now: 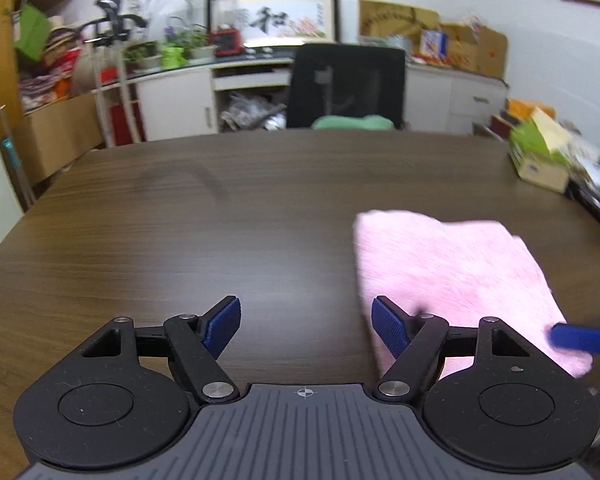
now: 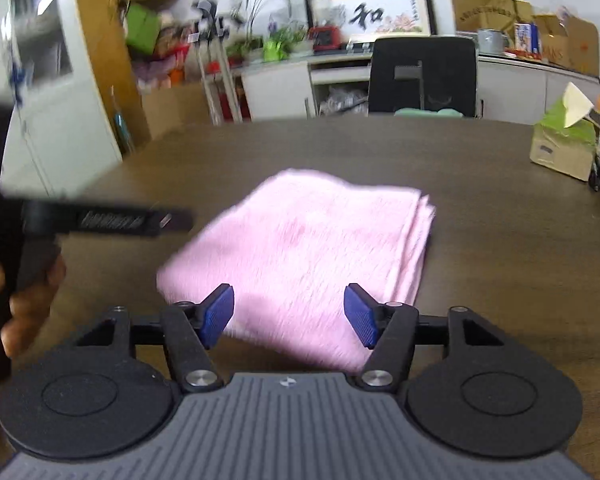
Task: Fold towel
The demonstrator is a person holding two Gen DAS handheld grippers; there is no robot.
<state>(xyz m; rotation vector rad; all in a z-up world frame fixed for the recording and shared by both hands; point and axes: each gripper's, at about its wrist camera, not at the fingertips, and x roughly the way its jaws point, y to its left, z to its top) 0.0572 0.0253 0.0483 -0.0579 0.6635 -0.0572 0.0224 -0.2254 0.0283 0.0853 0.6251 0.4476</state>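
We find the pink towel (image 2: 300,256) lying on the dark wooden table (image 1: 180,220) as a compact rectangle, with several layered edges stacked along its right side in the right wrist view; it already lies folded, though whether one more fold is meant we cannot judge from this moment. The right claw (image 2: 290,316) stands wide, holding nothing, poised above the near edge of the towel with its blue pads to either side of the cloth's near portion. The left claw (image 1: 306,330) is likewise spread wide and empty, over bare table just left of the towel's near left corner. We note the following risks. Both views are smeared by motion, so a hasty pass could catch the top layer with a pad (image 2: 219,316) and drag the stack askew. If the layers were pinched at the right side, only some plies might be taken and the rest would slide apart. The fabric looks soft and fluffy, so we judge it liable to slump when lifted. As to coverage: only the right wrist view shows the stacked plies and the person's hand (image 2: 28,300) gripping the other tool at the left margin. Only the left wrist view shows the towel's left border and a blue pad (image 1: 584,338) of the other claw over the towel's near right corner.
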